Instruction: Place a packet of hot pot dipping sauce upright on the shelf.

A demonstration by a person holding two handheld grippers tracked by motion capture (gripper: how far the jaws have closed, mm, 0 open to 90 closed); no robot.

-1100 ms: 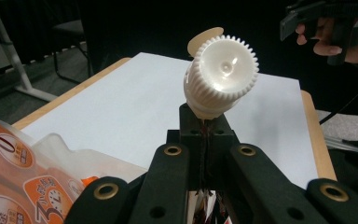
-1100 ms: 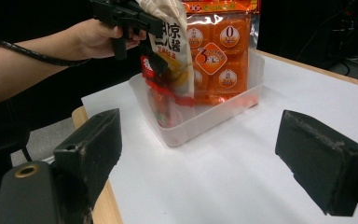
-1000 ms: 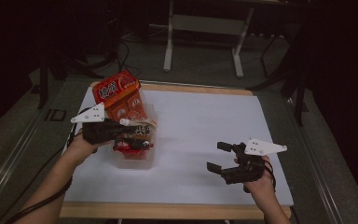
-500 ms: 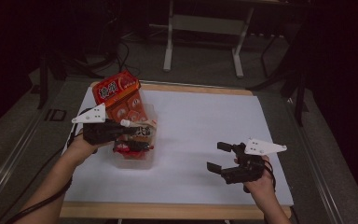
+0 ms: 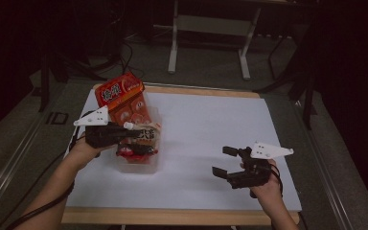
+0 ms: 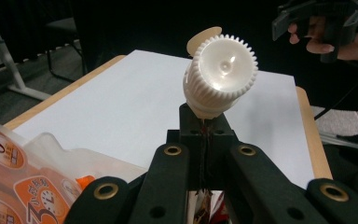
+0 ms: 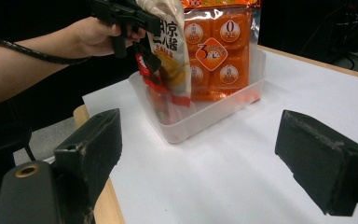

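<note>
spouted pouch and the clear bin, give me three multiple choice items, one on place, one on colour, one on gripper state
1. Where does the spouted pouch hang?
A. over the clear bin
B. flat on the bare white sheet
C. on the floor

2. What colour is the pouch's ribbed cap?
A. red
B. white
C. black

3. How does the right gripper stand?
A. shut on the pouch
B. shut on the orange pack
C. open, holding nothing

Answers:
1 A: the right gripper view shows the pouch hanging from the left gripper, its lower end down in the bin beside the orange pack.
2 B: the left gripper view shows a white toothed cap just beyond the closed jaws.
3 C: the right gripper view shows its jaws wide apart over the white sheet, with nothing between them.
</note>
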